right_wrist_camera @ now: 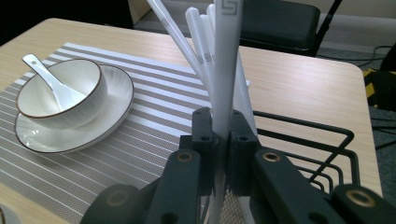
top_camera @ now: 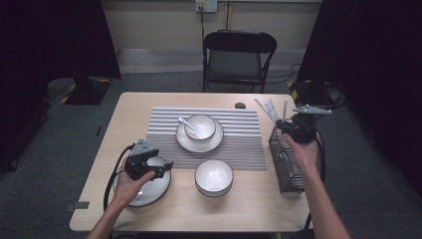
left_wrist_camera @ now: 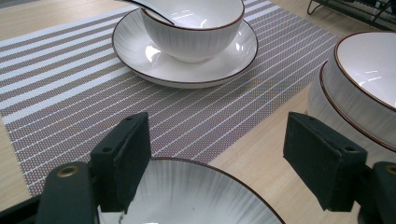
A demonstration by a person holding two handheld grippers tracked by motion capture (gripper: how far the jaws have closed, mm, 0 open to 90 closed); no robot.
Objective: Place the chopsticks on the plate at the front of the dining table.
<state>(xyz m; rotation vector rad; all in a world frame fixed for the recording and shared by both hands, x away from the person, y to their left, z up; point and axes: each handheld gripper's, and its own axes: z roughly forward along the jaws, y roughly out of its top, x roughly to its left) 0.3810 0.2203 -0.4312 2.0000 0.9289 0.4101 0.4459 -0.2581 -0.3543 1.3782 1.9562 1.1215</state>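
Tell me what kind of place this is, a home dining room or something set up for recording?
Most likely a staged recording space, not a home: dark curtains flank the wooden table, a lone folding chair stands behind it, and hazard tape marks the grey floor. The striped placemat and bowls look like a practice setting.

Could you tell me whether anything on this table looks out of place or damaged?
Nothing stands out. The bowl sits level on its plate with a spoon inside; the second bowl and near plate look whole, and the rack stands upright.
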